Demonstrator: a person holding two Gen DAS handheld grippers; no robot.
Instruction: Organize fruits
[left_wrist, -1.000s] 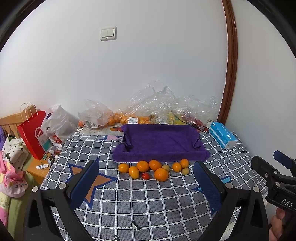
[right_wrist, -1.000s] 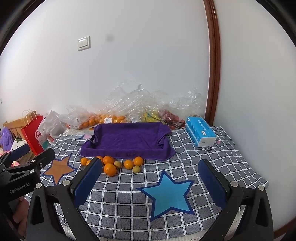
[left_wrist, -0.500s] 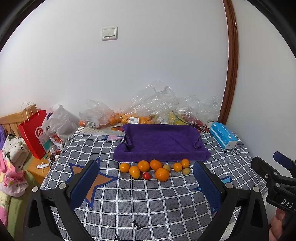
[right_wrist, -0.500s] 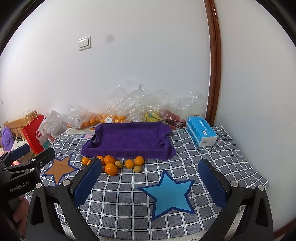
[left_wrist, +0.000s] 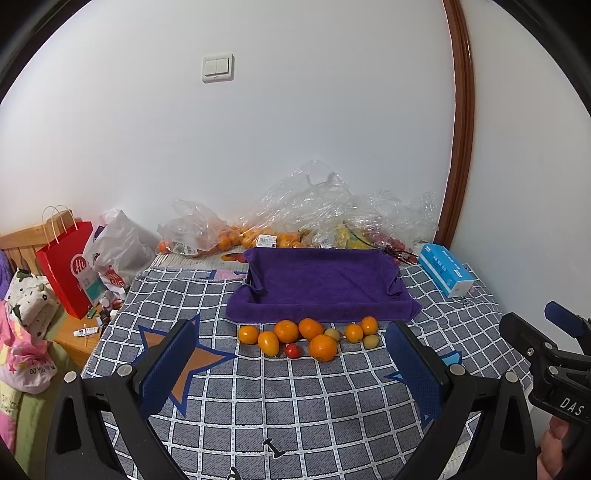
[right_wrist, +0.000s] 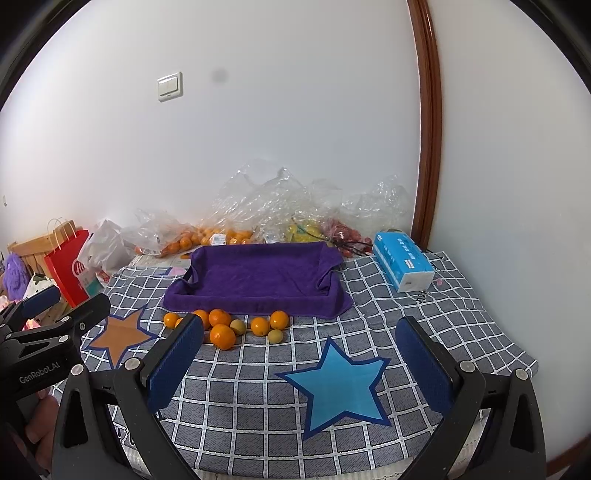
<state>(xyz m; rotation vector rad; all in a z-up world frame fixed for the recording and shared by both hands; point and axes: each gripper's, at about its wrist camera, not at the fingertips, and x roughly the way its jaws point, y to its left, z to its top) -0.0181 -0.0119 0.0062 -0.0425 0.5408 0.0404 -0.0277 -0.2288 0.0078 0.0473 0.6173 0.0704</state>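
Left gripper (left_wrist: 291, 363): nearest to you in the left wrist view; its jaws stand wide apart with nothing between them, the blue pads (left_wrist: 168, 363) held above the checked cloth, short of the fruit.
Right gripper (right_wrist: 299, 363): nearest to you in the right wrist view; its jaws are likewise spread wide and hold nothing, above the blue star (right_wrist: 338, 389).
Your hands: only a small part shows at the lower edge of each view, behind the other gripper's handle.
Checked cloth (left_wrist: 295, 398): grey with white lines, it covers the table; an orange star (left_wrist: 184, 354) lies under your left pad.
Fruits (left_wrist: 308, 338): a loose row on the cloth, just in front of the purple tray and outside it.
Large orange (left_wrist: 323, 347): the nearest fruit of the row, near its middle.
Red tomato (left_wrist: 292, 350): just beside the large orange, on its left.
Greenish fruit (left_wrist: 371, 341): at the right end of the row, touching or nearly touching an orange.
Purple tray (left_wrist: 321, 286): lined with a purple towel, beyond the row; no fruit shows inside it.
Tissue pack (left_wrist: 445, 269): blue, to the right of the tray.
Plastic bags (left_wrist: 310, 218): clear, with more fruit in them, against the wall behind the tray.
Red paper bag (left_wrist: 68, 264): far left, off the table.
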